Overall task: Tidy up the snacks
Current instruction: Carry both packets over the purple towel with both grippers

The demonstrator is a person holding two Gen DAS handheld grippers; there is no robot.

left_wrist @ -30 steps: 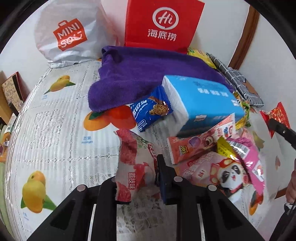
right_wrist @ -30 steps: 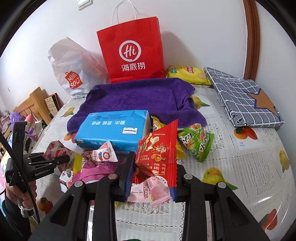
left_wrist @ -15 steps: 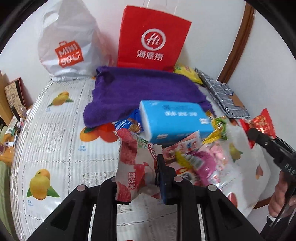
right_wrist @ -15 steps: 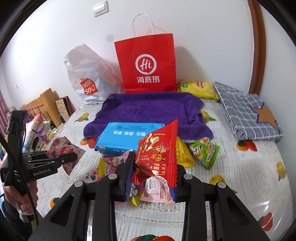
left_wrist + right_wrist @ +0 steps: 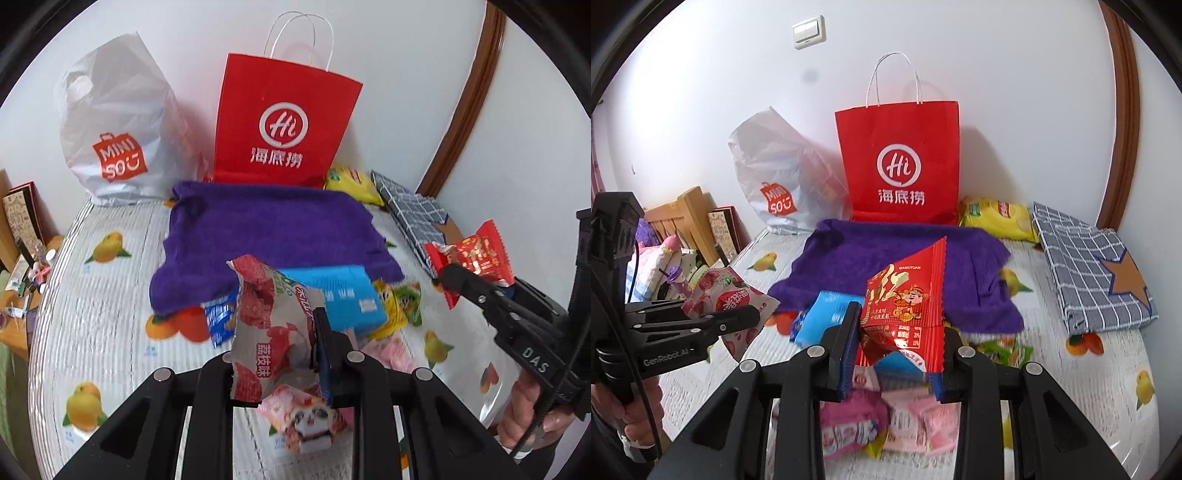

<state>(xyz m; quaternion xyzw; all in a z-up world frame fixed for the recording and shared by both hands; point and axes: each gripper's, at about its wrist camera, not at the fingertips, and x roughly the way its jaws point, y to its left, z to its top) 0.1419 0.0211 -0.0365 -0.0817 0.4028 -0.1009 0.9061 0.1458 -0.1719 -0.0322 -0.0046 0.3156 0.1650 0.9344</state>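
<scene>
My left gripper [image 5: 275,347] is shut on a red-and-white lychee snack packet [image 5: 271,325] and holds it high above the table; gripper and packet also show in the right wrist view [image 5: 727,299]. My right gripper [image 5: 895,343] is shut on a shiny red snack packet [image 5: 905,299], raised above the pile; that packet shows in the left wrist view [image 5: 472,258] too. A red paper bag [image 5: 280,136] and a white Miniso plastic bag [image 5: 114,144] stand at the back wall. Loose snacks [image 5: 886,421] lie below the grippers.
A purple towel [image 5: 266,232] lies in front of the red bag, with a blue tissue pack [image 5: 340,291] at its near edge. A yellow chips bag [image 5: 997,218] and a folded checked cloth [image 5: 1089,266] lie at back right. Clutter and a wooden headboard [image 5: 683,218] are left.
Both grippers have risen and pulled back with their packets. The pile of snacks now sits lower and the two bags at the wall stand in full view.
</scene>
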